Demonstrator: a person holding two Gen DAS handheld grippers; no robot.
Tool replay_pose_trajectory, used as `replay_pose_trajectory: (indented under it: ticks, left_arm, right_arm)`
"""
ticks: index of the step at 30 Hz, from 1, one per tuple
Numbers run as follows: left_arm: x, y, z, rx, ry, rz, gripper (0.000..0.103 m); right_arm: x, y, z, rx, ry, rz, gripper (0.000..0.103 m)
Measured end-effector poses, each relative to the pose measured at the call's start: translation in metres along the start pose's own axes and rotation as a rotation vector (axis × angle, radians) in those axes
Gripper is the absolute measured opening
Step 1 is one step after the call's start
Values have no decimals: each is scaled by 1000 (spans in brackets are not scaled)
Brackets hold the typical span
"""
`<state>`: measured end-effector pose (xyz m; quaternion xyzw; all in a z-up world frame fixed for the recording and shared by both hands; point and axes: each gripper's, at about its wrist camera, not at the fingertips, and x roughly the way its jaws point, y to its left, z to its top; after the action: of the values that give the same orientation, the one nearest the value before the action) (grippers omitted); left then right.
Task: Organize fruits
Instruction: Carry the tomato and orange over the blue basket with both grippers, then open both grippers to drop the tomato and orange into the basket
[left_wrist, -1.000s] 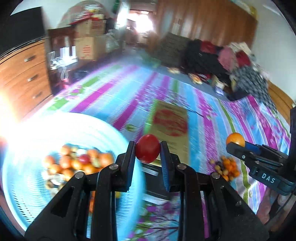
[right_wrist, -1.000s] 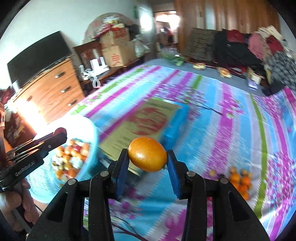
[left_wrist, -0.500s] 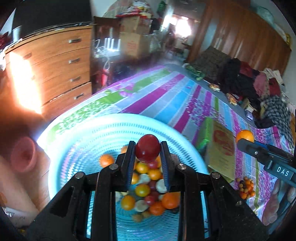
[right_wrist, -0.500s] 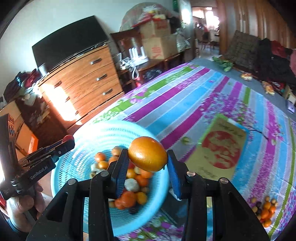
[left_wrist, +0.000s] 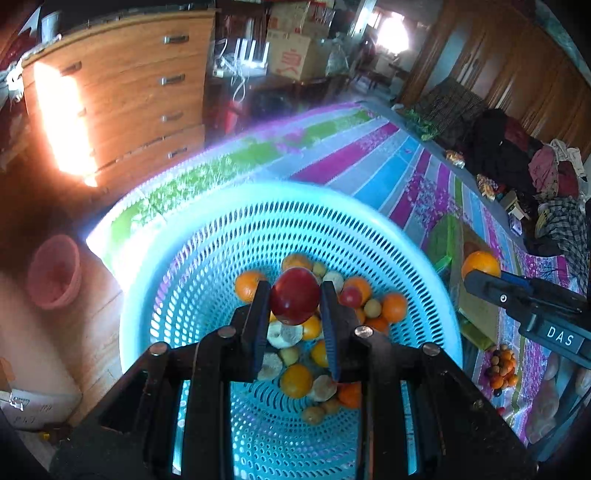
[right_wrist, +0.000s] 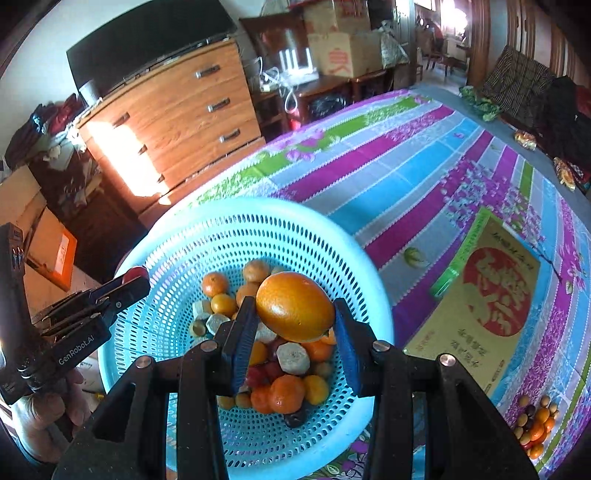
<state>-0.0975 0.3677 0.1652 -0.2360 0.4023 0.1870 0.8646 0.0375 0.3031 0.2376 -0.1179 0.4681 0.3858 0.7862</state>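
Observation:
My left gripper (left_wrist: 294, 308) is shut on a red fruit (left_wrist: 294, 295) and holds it above the light blue perforated basket (left_wrist: 207, 236). My right gripper (right_wrist: 293, 325) is shut on an orange (right_wrist: 294, 306) over the same basket (right_wrist: 221, 218). The basket holds several small oranges, red fruits and pale pieces (right_wrist: 284, 373). The right gripper with its orange shows at the right in the left wrist view (left_wrist: 480, 264). The left gripper shows at the left in the right wrist view (right_wrist: 129, 280).
The basket sits at the corner of a striped, flowered cloth (right_wrist: 406, 173). A yellow and red flat box (right_wrist: 487, 295) lies to its right. A small heap of fruits (right_wrist: 533, 424) lies on the cloth. A wooden dresser (right_wrist: 173, 114) stands beyond, a pink bowl (left_wrist: 55, 273) on the floor.
Both grippers have swung left from over the cloth and box to above the blue basket and come lower, each still holding its fruit.

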Motion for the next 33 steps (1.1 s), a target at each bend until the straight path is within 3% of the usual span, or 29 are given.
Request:
replay_pose_trajectory:
  ticks: [14, 33]
  left_arm:
    - [13, 12, -8, -8, 77, -6, 27]
    - [15, 13, -8, -3, 86, -6, 27]
  right_arm:
    - [33, 1, -14, 15, 88, 14, 45]
    - [31, 5, -10, 11, 79, 11, 45]
